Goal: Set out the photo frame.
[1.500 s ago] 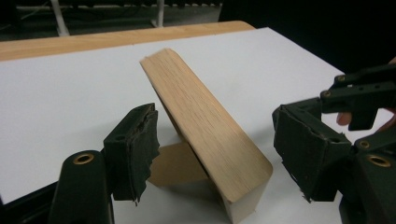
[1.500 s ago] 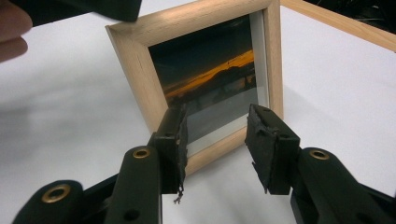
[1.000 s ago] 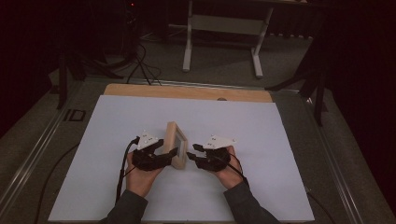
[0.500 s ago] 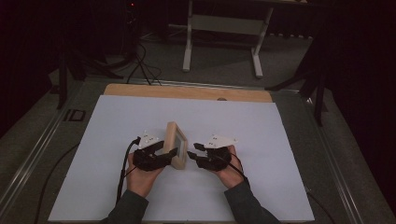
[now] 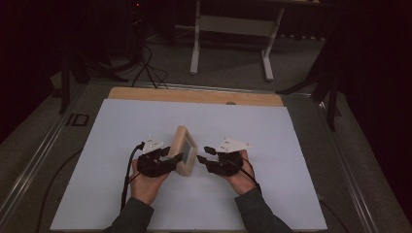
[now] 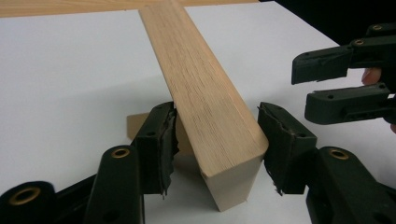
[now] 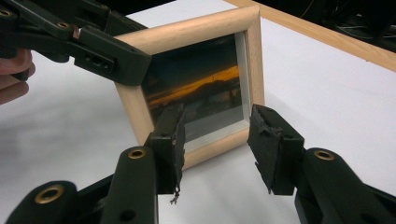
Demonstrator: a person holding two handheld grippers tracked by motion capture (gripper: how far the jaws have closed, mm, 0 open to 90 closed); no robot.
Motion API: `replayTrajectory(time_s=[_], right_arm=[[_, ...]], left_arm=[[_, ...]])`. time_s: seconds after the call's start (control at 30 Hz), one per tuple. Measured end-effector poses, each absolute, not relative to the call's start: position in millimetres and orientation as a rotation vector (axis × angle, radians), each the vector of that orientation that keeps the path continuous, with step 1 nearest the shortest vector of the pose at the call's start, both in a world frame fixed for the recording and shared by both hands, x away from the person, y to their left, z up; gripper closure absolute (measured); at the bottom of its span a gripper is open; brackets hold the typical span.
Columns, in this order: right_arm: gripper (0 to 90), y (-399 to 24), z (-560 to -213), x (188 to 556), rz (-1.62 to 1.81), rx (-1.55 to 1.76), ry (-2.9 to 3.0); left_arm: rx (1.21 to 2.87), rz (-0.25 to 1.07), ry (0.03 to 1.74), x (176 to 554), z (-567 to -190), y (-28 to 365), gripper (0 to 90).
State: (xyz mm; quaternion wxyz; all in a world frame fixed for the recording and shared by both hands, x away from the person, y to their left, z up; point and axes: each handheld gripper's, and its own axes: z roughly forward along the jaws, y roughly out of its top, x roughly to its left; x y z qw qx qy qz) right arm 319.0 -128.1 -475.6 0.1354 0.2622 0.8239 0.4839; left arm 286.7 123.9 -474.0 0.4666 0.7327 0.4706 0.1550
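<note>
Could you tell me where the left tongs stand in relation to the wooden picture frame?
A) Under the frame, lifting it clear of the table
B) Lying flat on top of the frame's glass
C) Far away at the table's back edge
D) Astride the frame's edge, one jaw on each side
D: in the left gripper view, the left tongs have one jaw on either side of the upright picture frame, whose base meets the white table.

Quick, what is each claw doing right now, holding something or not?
Left claw: just been closing around the wooden picture frame's edge; pads look to touch it.
Right claw: open, holding nothing, facing the frame's glass.
</note>
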Motion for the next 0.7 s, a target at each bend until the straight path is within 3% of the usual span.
replayTrajectory(time_s=[0.47, 0.7], right_arm=[[56.0, -137.5, -464.0, 319.2, 1.44, 0.775, 2.321], [58.3, -141.2, -459.9, 319.2, 1.451, 0.783, 2.291]], left_arm=[[1.815, 0.392, 1.088, 282.8, -472.9, 119.4, 59.8], [1.835, 0.419, 1.053, 280.5, -473.0, 115.9, 60.2]])
